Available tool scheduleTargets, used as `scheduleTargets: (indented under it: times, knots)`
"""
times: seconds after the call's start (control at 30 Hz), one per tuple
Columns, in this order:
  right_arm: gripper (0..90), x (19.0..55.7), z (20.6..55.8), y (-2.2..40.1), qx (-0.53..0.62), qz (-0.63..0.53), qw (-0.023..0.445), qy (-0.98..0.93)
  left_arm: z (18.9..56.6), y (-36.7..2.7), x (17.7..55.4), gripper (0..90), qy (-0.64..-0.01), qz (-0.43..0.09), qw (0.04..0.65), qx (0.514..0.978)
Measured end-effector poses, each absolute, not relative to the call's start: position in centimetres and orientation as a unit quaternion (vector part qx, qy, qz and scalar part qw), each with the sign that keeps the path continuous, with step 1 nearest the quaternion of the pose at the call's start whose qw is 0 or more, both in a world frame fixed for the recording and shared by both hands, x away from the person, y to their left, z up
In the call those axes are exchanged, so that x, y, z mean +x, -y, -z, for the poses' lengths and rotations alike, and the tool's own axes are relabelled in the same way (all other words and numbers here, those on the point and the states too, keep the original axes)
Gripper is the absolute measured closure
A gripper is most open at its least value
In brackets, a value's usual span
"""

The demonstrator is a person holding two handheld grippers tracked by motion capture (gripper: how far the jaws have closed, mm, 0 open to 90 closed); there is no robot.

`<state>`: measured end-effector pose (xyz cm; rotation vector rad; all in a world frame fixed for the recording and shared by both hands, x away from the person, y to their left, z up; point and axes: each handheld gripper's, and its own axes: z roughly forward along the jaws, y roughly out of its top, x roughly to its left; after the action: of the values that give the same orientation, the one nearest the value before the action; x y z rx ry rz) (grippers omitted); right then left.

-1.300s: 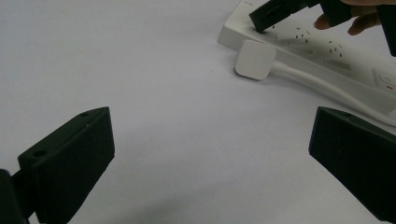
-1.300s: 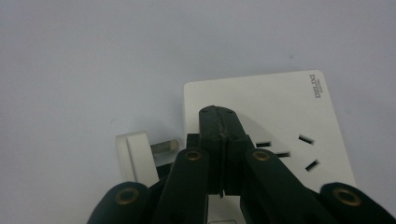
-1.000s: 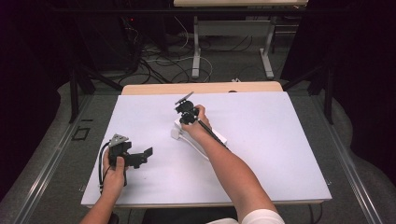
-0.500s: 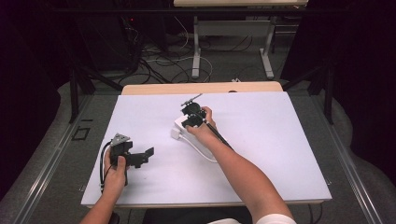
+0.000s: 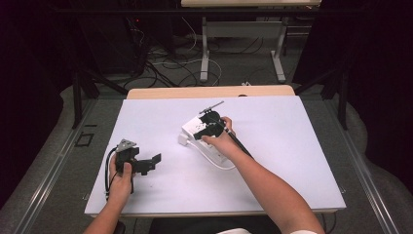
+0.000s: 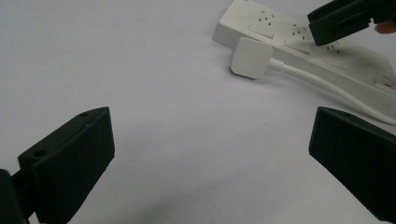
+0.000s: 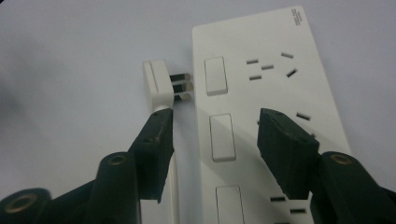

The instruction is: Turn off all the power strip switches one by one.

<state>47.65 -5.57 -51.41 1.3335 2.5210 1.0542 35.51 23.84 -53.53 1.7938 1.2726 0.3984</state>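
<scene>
On the white counter (image 5: 292, 161) lies a white power strip (image 7: 266, 93), its own plug (image 7: 159, 86) lying loose just beside one long edge, prongs facing the strip. Judged from this, the plug is out of any socket; whether it is to be inserted cannot be told. The right hand-held gripper (image 7: 215, 135) hovers over the strip, forearm reaching in diagonally; its jaws have just been opening, nothing pinched between them. The left hand-held gripper (image 6: 205, 158) rests low (well apart from the strip), jaws spread wide and empty
</scene>
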Motion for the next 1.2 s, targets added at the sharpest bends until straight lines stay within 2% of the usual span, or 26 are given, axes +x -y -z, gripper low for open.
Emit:
scheduleTargets:
  times: [0.37,0.77,1.03,1.2]
  knots:
    - [22.0,45.2,50.5,8.0,0.449,-0.365,0.053,-0.814,53.5,-23.8,35.5,0.3,-0.512,-0.160,0.437,0.722]
    - [15.7,41.3,49.9,12.4,0.467,-0.367,0.057,-0.803,53.6,-23.8,35.5,0.3,-0.515,-0.162,0.437,0.720]
    - [14.6,38.5,50.3,16.9,0.500,-0.380,0.080,-0.774,53.7,-23.8,35.4,0.3,-0.518,-0.162,0.434,0.719]
    - [8.0,37.0,50.7,20.0,0.515,-0.382,0.104,-0.760,53.7,-23.8,35.4,0.3,-0.519,-0.163,0.430,0.720]
